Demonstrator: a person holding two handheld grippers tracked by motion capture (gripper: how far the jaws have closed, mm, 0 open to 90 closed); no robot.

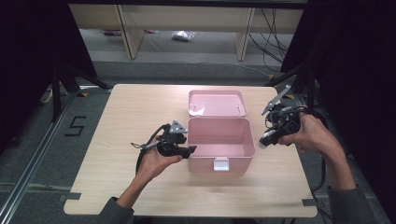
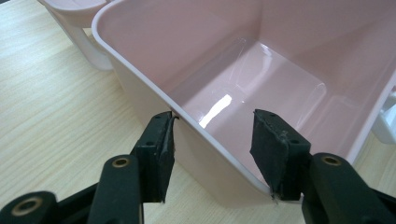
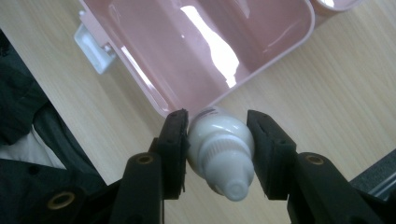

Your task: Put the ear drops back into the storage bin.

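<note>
An open pink box [image 1: 205,163] stands mid-table with nothing inside, its lid [image 1: 217,102] folded back flat behind it. My left gripper [image 1: 190,150] is at the box's left wall near the front. In the left gripper view its jaws [image 2: 215,116] straddle that wall [image 2: 154,46], which runs slantwise between them and touches both pads. My right gripper [image 1: 267,139] hovers off the box's right side, raised above the table. It is shut on a small white bottle [image 3: 219,144] whose ribbed nozzle cap points back at the camera. The bottle [image 1: 263,143] hangs beside the box rim [image 3: 280,51].
A white latch [image 1: 221,164] sticks out from the box's front wall and appears again as the latch [image 3: 93,44] in the right gripper view. Bare wooden tabletop [image 1: 140,107] lies to the left and in front. Beyond the far table edge stand wooden furniture legs and floor cables.
</note>
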